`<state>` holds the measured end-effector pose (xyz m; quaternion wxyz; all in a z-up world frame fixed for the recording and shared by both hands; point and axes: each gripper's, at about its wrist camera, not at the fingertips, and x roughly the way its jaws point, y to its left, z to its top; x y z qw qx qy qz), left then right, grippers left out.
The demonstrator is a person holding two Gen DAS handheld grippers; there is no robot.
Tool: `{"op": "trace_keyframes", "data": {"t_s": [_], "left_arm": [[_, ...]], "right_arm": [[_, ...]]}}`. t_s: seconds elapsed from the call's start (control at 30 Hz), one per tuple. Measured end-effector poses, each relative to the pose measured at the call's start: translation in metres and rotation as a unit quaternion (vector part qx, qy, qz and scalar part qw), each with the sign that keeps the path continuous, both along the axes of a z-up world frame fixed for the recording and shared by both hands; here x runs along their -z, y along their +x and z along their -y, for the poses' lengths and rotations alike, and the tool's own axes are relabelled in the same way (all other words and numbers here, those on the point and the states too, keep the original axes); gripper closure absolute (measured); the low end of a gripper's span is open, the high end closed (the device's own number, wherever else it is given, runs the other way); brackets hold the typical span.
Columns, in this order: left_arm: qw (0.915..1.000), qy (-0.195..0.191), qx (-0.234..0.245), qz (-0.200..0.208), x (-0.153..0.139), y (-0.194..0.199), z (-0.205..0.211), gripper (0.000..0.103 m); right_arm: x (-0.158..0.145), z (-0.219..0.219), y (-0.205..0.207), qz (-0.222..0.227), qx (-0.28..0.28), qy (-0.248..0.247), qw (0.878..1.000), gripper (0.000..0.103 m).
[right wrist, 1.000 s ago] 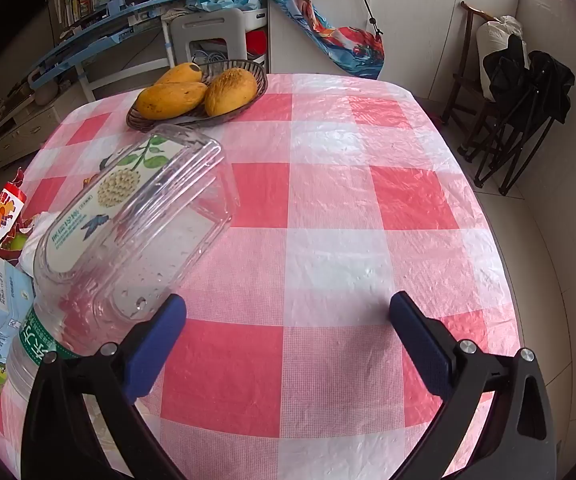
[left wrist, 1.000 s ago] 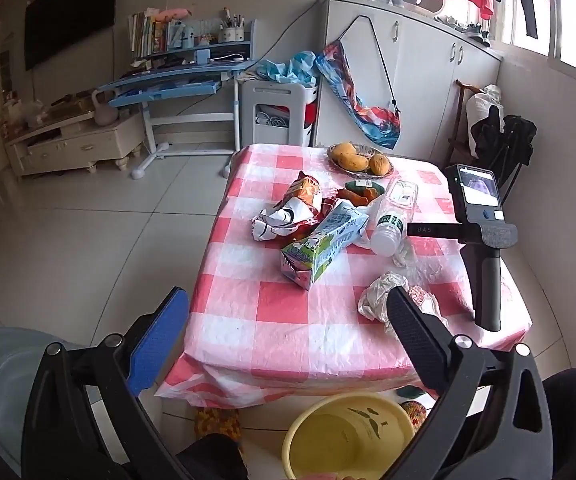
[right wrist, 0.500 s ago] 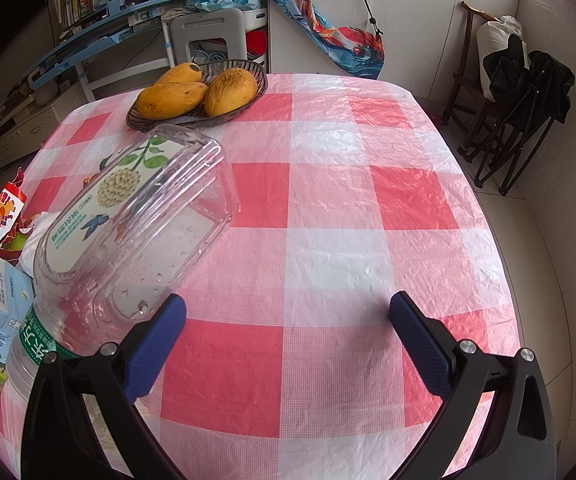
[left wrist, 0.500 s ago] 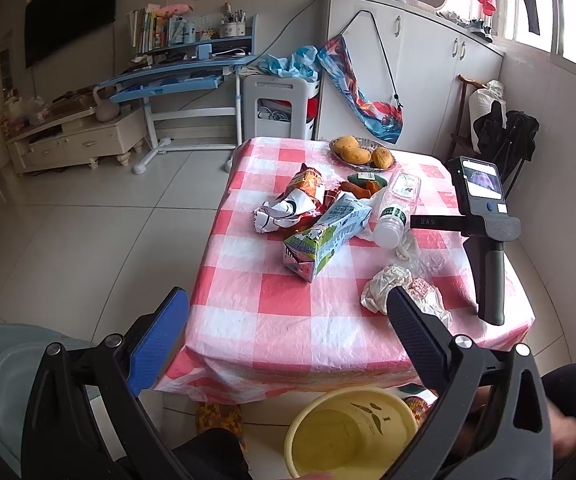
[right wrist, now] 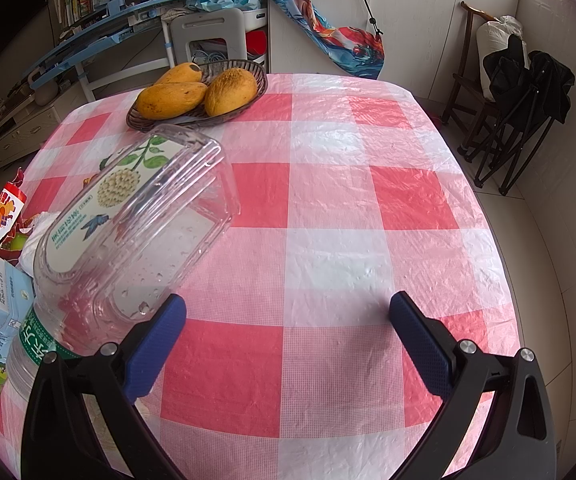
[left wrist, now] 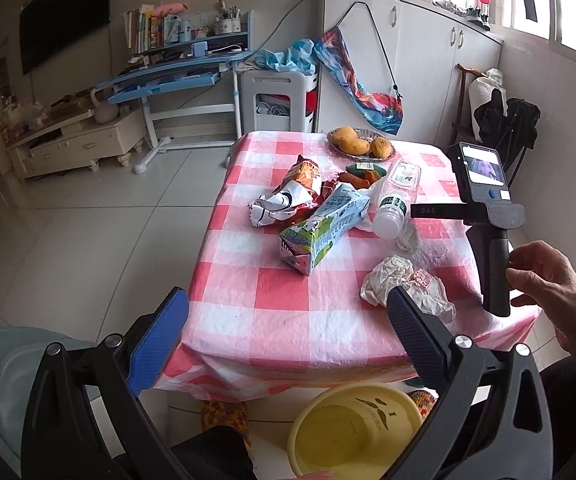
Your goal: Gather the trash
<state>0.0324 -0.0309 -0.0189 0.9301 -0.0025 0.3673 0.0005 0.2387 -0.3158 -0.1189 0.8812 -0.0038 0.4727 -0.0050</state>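
Note:
Trash lies on the red-checked table [left wrist: 288, 304]: a milk carton [left wrist: 324, 228], a crumpled snack bag [left wrist: 288, 196], a clear plastic bottle [left wrist: 396, 200] on its side, and crumpled wrappers [left wrist: 404, 284]. My left gripper [left wrist: 288, 332] is open and empty, held off the table's near edge above a yellow bucket [left wrist: 360, 432]. My right gripper [right wrist: 288, 340] is open and empty, standing on the table with the bottle [right wrist: 136, 232] beside its left finger. In the left wrist view its handle [left wrist: 492, 256] stands upright, a bare hand [left wrist: 552, 284] close to it.
A basket of mangoes [right wrist: 196, 92] stands at the table's far side. Orange and green scraps [left wrist: 362, 174] lie near it. A folded black chair [right wrist: 528, 92] is right of the table. A desk [left wrist: 176, 76] and white cabinets [left wrist: 408, 60] line the far walls.
My left gripper has pulled back and risen slightly, so the table looks smaller. A bare hand has come in beside the right gripper's handle. The right gripper has not moved.

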Motion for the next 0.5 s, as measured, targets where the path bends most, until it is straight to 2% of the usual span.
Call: {"op": "trace_keyframes", "data": {"t_s": [0.27, 0.5], "left_arm": [[0.9999, -0.006, -0.003, -0.009, 0.0032, 0.0042, 0.0004, 0.007], [0.9997, 0.015, 0.004, -0.018, 0.0092, -0.0003, 0.0076, 0.007]], "right_arm": [[-0.0002, -0.0002, 0.0, 0.0, 0.0, 0.0, 1.0, 0.006], [-0.0002, -0.0001, 0.0, 0.0, 0.0, 0.0, 1.0, 0.006]]}}
